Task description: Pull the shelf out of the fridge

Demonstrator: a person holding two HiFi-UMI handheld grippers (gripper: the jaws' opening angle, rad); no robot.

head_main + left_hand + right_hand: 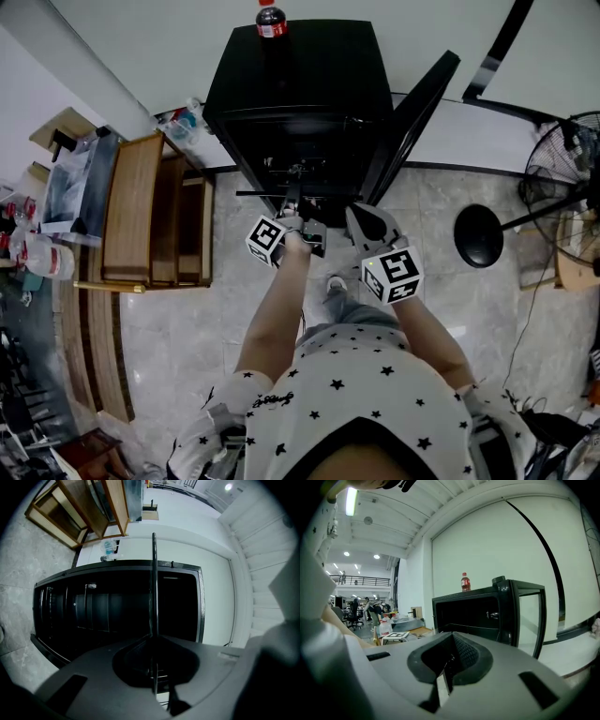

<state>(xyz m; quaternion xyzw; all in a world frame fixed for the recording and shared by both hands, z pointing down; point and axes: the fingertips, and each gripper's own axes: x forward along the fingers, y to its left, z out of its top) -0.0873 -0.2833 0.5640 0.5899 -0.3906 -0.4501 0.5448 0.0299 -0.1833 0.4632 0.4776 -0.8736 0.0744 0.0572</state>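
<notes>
The fridge (300,84) is glossy black, its shelf (153,583) dark, and the bottle (270,21) on it has a red label. The shirt (366,394) is white with black stars; the floor (187,356) is pale grey marble.

There is one black fridge (300,84), with one door (412,117). One bottle (270,21) stands on its top. One thin shelf (153,573) shows, seen edge-on.

There are two tongs: the left tongs (153,639) and the right tongs (450,660). There are also two marker cubes, a left cube (267,240) and a right cube (394,275).

One person (356,403) in a star-printed shirt is near the camera.

On the floor stand one wooden cabinet (131,211), one fan (567,155) and one round black base (479,235).

Far back in the right gripper view are at least two more people (375,607); their exact number cannot be told.
</notes>
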